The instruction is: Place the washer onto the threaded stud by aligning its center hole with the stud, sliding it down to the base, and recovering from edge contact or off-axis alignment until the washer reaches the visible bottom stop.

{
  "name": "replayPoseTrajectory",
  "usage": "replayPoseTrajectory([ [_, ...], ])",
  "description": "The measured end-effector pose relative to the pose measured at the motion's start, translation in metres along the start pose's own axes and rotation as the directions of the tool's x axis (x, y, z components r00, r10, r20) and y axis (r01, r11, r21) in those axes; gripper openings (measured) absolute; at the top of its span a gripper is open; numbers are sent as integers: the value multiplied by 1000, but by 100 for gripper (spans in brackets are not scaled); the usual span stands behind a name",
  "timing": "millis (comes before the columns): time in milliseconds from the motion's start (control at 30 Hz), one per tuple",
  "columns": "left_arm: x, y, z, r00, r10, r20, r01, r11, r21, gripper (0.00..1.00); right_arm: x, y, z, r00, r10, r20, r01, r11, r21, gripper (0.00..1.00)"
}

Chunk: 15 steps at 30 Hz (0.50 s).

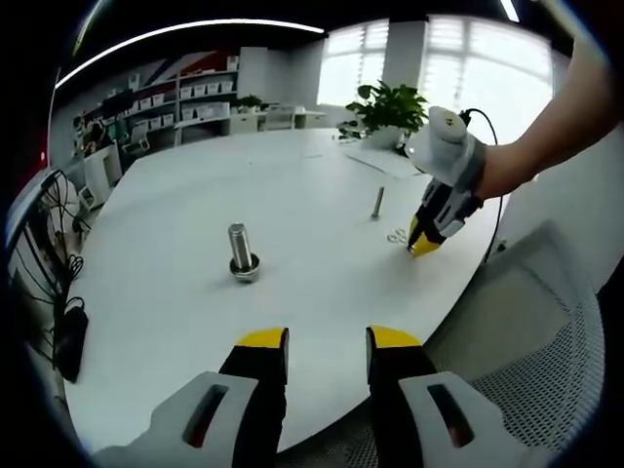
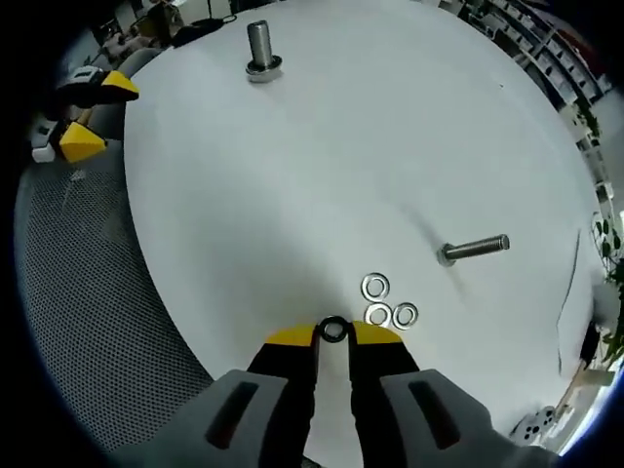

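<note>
Right gripper: your right gripper [image 2: 333,334] sits low over the white table [image 2: 322,166], its yellow-tipped jaws drawn nearly together with a dark-looking washer [image 2: 333,330] pinched between the tips. In the left gripper view you see the same gripper [image 1: 423,244] at the far right, tips down at the table surface.

Left gripper: your left gripper [image 1: 327,341] hangs at the near table edge [image 1: 195,390], jaws parted with a clear gap and nothing in them. In the right gripper view its yellow tips [image 2: 95,115] show at the upper left, off the table edge, over a mesh chair [image 2: 88,292].

Spare washers: three loose washers [image 2: 388,303] lie flat just beyond your right tips, close together.

Threaded stud: the upright stud [image 1: 241,252] stands on its base well apart from the washers, nothing on it; in the right gripper view it [image 2: 260,49] is across the table.

Second bolt: another bolt [image 2: 475,249] lies on its side near the washers.
</note>
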State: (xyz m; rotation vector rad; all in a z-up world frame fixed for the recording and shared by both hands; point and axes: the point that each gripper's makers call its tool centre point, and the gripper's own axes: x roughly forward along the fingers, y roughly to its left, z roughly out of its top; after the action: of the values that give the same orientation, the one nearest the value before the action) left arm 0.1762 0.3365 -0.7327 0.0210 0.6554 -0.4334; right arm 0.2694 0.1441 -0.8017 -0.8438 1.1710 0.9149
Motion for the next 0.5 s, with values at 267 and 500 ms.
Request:
replayPoseTrajectory([
  [267,0,1,0,1000,3,0,-3,1000,-5,30,-1,1,-4,1000,30,-3,-30,999,27,14],
  [500,0,1,0,1000,7,1,-7,1000,-6,30,-9,-4,0,999,36,26,-36,999,11,14],
])
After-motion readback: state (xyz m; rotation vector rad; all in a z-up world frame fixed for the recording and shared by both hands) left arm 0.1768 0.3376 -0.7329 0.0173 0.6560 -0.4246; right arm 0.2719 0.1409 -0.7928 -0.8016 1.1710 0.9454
